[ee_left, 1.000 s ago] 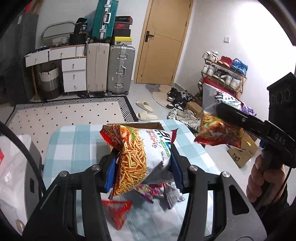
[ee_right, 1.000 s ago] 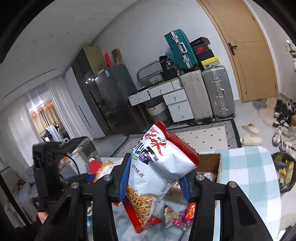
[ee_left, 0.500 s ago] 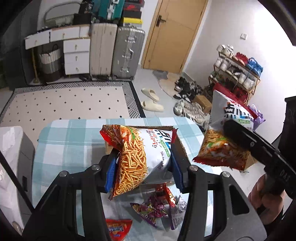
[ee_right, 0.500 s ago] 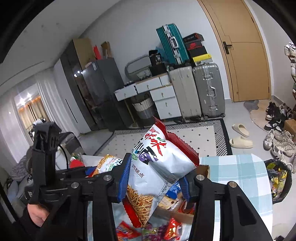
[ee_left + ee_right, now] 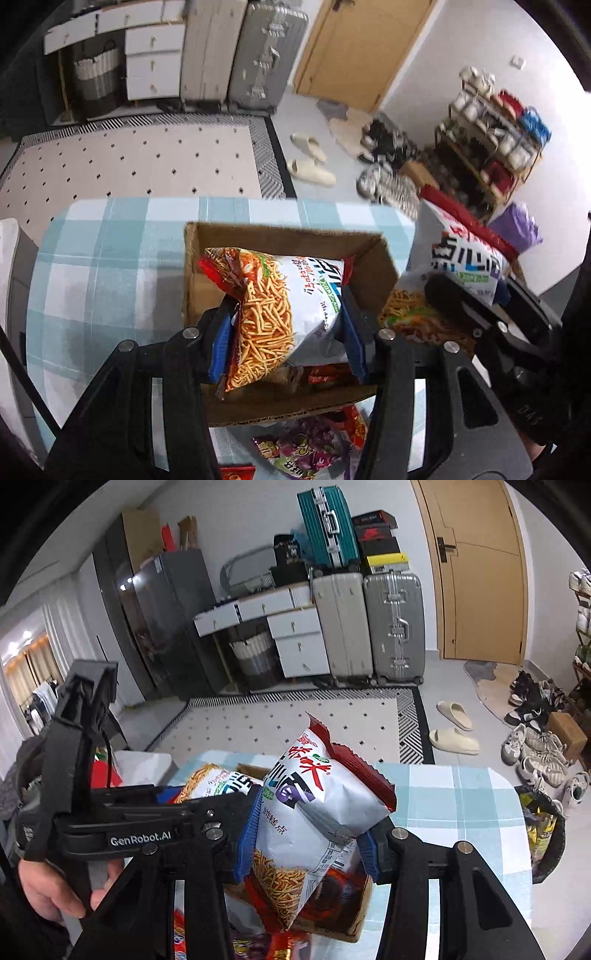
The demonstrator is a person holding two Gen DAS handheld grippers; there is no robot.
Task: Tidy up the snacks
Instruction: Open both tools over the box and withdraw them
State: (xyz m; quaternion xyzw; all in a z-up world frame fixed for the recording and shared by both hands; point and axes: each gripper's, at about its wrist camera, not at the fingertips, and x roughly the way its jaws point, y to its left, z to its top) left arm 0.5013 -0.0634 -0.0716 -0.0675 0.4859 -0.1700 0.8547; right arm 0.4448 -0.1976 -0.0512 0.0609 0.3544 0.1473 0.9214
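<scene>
Both grippers were clamped on 1 snack bag each. The left gripper (image 5: 288, 328) pinched the left bag (image 5: 280, 302) across its middle, long axis running away from the camera, hanging directly over the open cardboard box (image 5: 373, 269) on the checked tablecloth (image 5: 103, 266). The right gripper (image 5: 308, 834) squeezed the right bag (image 5: 314, 812) upright, over the box's right edge rather than its centre. Left looked nearer the drop. Loose packets (image 5: 306, 446) lay on the table just in front of the box.
</scene>
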